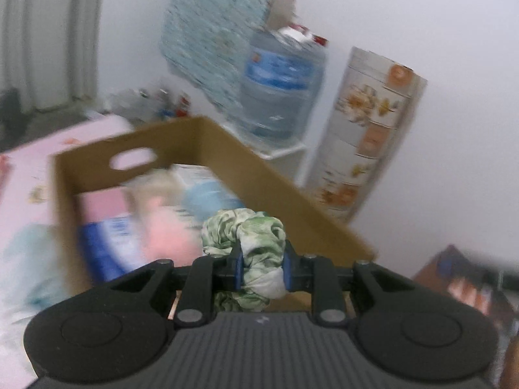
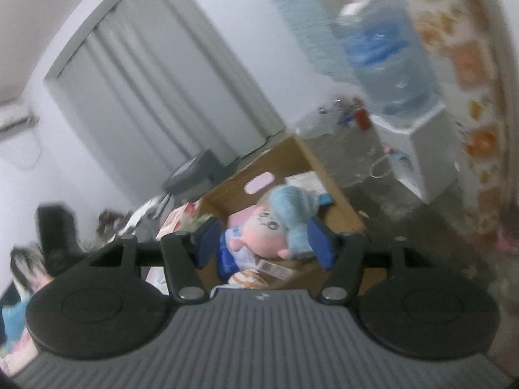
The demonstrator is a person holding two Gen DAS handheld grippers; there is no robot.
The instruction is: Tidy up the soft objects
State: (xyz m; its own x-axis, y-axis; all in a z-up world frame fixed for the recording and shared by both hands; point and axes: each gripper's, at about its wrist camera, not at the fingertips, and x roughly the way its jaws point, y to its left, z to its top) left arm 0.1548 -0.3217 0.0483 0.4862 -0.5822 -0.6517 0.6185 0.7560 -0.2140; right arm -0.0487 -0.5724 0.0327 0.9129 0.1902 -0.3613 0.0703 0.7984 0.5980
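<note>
My left gripper [image 1: 262, 269] is shut on a green-and-white fabric scrunchie [image 1: 259, 233], held just over the near side of a brown cardboard box [image 1: 259, 175] with a handle hole. Blurred soft items lie in the box: something pink [image 1: 165, 230], something light blue [image 1: 204, 197] and a blue-and-white pack [image 1: 107, 243]. My right gripper [image 2: 264, 246] is open, its blue pads well apart. Between them in view lies a plush doll [image 2: 262, 230] with a pink face and light blue hair, inside the same box [image 2: 340, 201]. The pads are not pressing on it.
The box rests on a pink sheet [image 1: 29, 175]. A large water jug [image 1: 279, 87] on a white dispenser [image 2: 425, 149] stands behind, beside a tall floral-patterned cylinder [image 1: 366, 133]. Grey curtains [image 2: 155, 90] hang at the left. Clutter lies on the floor [image 2: 389, 201].
</note>
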